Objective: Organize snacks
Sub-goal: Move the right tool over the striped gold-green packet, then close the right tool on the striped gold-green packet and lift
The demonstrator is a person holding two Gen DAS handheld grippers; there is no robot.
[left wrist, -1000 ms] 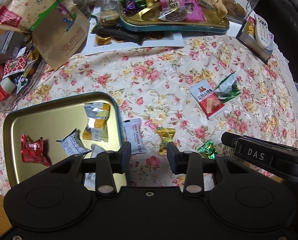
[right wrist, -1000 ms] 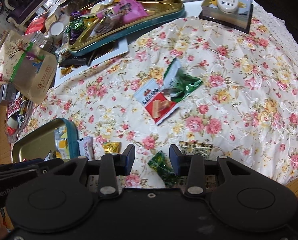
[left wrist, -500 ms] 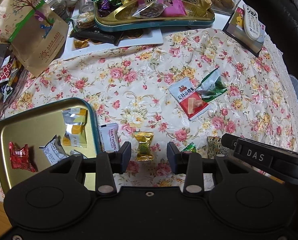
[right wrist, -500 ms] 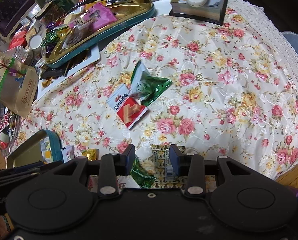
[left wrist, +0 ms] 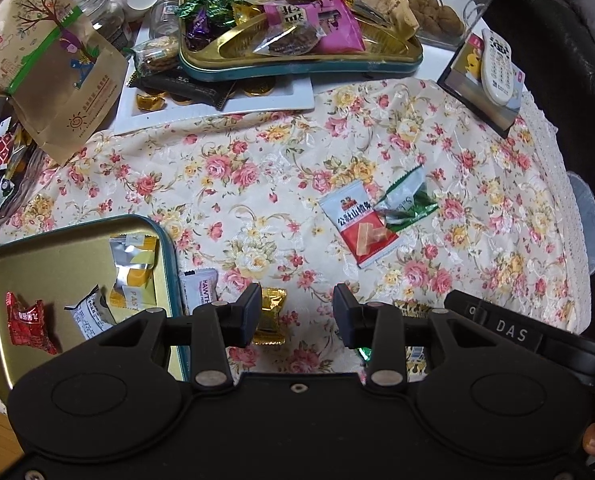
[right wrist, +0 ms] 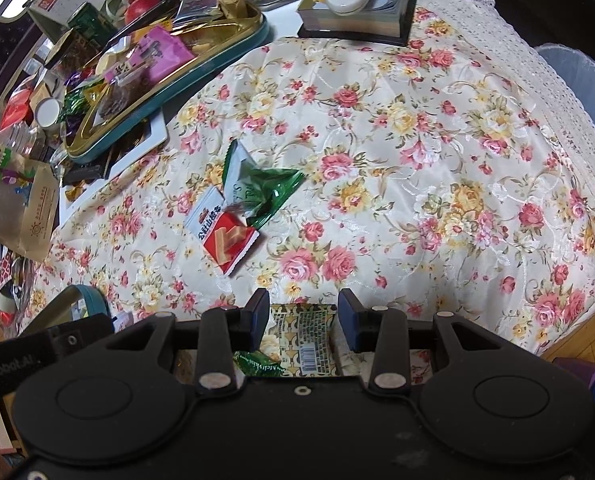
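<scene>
The left gripper (left wrist: 296,312) points down at the flowery tablecloth (left wrist: 257,184). Its jaws are apart and grip nothing. A gold candy (left wrist: 271,314) lies on the cloth just by the left finger, at about 9 o'clock from the gap. It shows between the jaws but no pad presses on it.

At 9 o'clock from that gripper sits the gold tray (left wrist: 57,240) with a teal rim. Inside it are a red candy (left wrist: 27,322), a yellow and silver packet (left wrist: 133,268) and a small grey packet (left wrist: 91,314). A white packet (left wrist: 199,292) lies on the cloth just outside the tray's rim.

At 1 o'clock from the left gripper, farther up the cloth, a red and white snack packet (left wrist: 359,224) touches a green wrapper (left wrist: 407,204).

The right gripper (right wrist: 303,320) also points down. Its jaws are apart, with nothing clamped. A patterned packet with a barcode (right wrist: 305,336) lies on the cloth under the gap, and a small green candy (right wrist: 257,364) lies beside it at 8 o'clock.

At 12 o'clock, at the far side, a full snack tray (left wrist: 297,68) is piled with sweets. A remote (left wrist: 497,66) rests on a book (left wrist: 477,96) at 2 o'clock.
</scene>
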